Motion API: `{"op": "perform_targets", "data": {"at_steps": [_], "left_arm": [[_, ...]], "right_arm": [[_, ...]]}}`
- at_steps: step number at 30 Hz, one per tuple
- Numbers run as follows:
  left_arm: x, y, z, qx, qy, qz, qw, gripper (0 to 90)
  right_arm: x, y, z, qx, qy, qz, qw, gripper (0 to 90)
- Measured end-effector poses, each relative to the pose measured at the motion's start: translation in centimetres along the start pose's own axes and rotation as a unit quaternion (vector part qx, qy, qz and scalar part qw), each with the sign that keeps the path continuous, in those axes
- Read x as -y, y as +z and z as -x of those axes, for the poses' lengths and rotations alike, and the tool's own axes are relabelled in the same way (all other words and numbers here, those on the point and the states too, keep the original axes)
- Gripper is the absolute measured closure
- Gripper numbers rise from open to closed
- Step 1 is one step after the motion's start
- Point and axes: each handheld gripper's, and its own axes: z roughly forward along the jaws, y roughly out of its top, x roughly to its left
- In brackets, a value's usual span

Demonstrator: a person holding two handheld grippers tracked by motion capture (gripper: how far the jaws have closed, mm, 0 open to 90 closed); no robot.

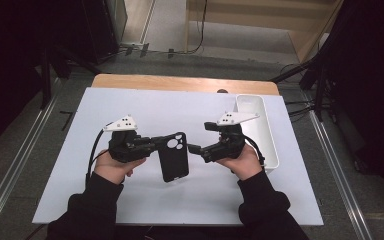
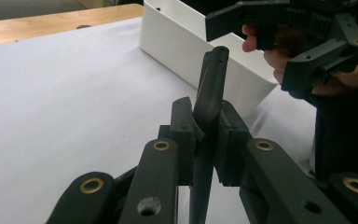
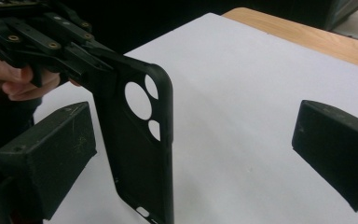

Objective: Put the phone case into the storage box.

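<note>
Black phone case (image 1: 173, 156) pinched, left tool (image 1: 152, 143)

I see a recording lab: black curtains (image 1: 10, 60) at both frame edges, floor rails (image 1: 15, 170), cables (image 1: 190, 50) at the top, and a white-covered table (image 1: 145, 105).

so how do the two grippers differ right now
The left gripper has its jaws shut on the edge of the black phone case; the right gripper has its jaws wide open with nothing between them. The left points right, the right points left. Both are black, hand-held and carry a grey plate.
</note>
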Motion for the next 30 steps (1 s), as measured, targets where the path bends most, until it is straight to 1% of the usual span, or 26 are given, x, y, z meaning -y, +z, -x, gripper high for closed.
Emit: {"op": "perform_targets", "data": {"at_steps": [2,6,9,10,14,17,21,22,26,28,30], "left_arm": [[-0.1,-0.1,0.0,-0.013,-0.003,0.008,0.9999,79.8],[-0.2,-0.5,0.0,-0.042,-0.007,0.017,0.9989,79.8],[-0.3,-0.7,-0.1,-0.056,-0.019,0.027,0.9979,79.8],[-0.3,-0.7,-0.1,-0.058,-0.021,0.030,0.9977,79.8],[-0.4,-0.9,0.0,-0.078,-0.024,0.039,0.9959,79.8],[-0.4,-1.1,-0.1,-0.086,-0.028,0.040,0.9950,79.8],[-0.5,-1.2,0.0,-0.096,-0.032,0.044,0.9939,79.8],[-0.5,-1.2,0.0,-0.096,-0.028,0.048,0.9939,79.8],[-0.5,-1.4,0.2,-0.110,-0.016,0.055,0.9923,79.8],[-0.5,-1.4,0.2,-0.115,-0.019,0.059,0.9915,79.8],[-0.5,-1.5,0.2,-0.118,-0.021,0.059,0.9910,79.8]], "right_arm": [[0.1,0.1,0.0,0.013,-0.002,0.001,0.9999,0.0],[0.2,0.2,-0.2,0.024,0.003,0.008,0.9997,0.0],[0.2,0.4,-0.4,0.032,0.006,0.010,0.9994,0.0],[0.2,0.5,-0.4,0.035,0.007,0.012,0.9993,0.0],[0.3,0.9,-0.8,0.038,0.013,0.014,0.9991,0.0],[0.4,1.2,-1.1,0.047,0.013,0.016,0.9987,0.0],[0.6,1.6,-1.6,0.051,0.014,0.022,0.9984,0.0],[0.6,1.7,-1.7,0.052,0.013,0.023,0.9983,0.0],[0.9,2.3,-2.0,0.056,0.016,0.021,0.9981,0.0],[1.1,2.6,-2.1,0.062,0.019,0.016,0.9977,0.0],[1.3,2.9,-2.3,0.064,0.023,0.019,0.9975,0.0]]}}
